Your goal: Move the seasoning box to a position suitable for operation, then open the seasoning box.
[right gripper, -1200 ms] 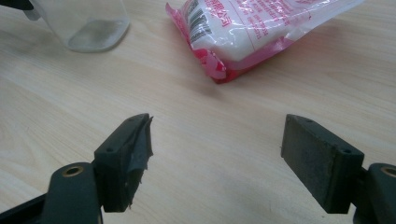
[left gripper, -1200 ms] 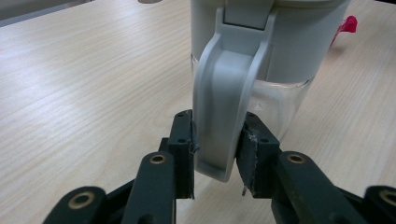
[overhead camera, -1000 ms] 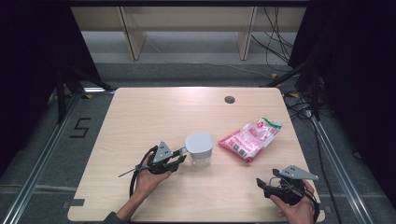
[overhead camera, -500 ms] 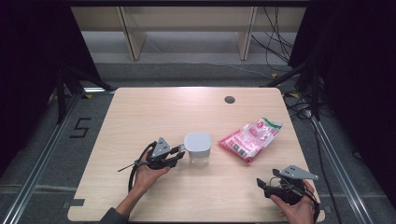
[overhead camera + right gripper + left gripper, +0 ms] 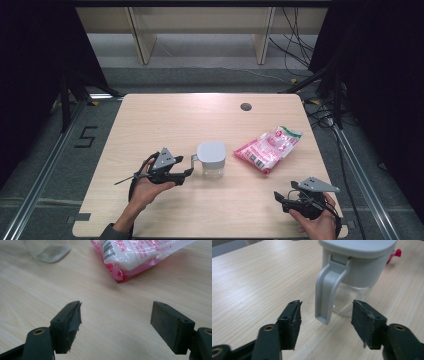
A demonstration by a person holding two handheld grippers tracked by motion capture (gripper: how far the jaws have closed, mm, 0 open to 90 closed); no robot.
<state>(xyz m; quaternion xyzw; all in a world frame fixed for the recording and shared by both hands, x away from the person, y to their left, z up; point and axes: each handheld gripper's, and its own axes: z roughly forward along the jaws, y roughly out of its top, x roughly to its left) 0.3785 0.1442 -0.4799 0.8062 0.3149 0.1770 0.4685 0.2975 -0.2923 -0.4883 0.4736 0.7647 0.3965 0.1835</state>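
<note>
The jar [image 5: 46,248] is cut off at top; bag [image 5: 140,255] print perhaps unreadable.

Left gripper [image 5: 186,172] slightly back from the jar [image 5: 211,159], handle between open fingers.

Clear jar [image 5: 212,161] with grey lid, handle [image 5: 325,295] pointing left, upright mid-table; pink-white packet [image 5: 268,148] flat to its right.

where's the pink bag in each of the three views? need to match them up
High view: pink bag right of centre on the table, right of the jar.
Left gripper view: a pink sliver at the right edge, behind the jar.
Right gripper view: top centre-right.
Shared landmark: the grey-lidded jar.
</note>
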